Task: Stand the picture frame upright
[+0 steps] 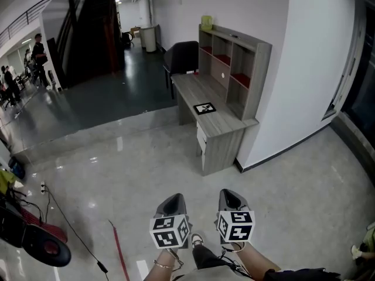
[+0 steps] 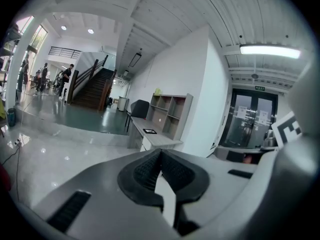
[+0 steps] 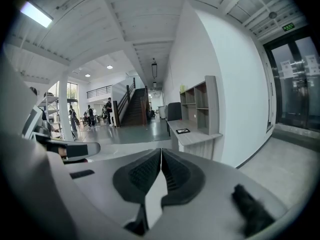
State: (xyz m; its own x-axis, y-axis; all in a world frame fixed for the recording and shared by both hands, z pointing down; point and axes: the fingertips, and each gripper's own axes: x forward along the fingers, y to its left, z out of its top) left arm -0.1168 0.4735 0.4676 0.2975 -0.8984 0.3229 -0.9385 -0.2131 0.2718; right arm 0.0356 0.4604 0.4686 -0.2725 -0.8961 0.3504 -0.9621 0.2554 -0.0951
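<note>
A small black picture frame (image 1: 204, 108) lies flat on the top of a grey wooden desk (image 1: 220, 134) against the white wall. It also shows far off as a dark frame (image 2: 149, 131) in the left gripper view and as a small frame (image 3: 183, 131) in the right gripper view. My left gripper (image 1: 171, 202) and my right gripper (image 1: 231, 198) are held side by side low over the floor, well short of the desk. Both are shut with nothing between their pads.
A shelf unit (image 1: 234, 69) stands on the desk's back edge, with a dark chair (image 1: 180, 57) at its far end. A staircase (image 1: 88, 28) and several people (image 1: 38, 54) are at the far left. Cables and a red-and-black machine (image 1: 35, 239) lie on the floor to my left.
</note>
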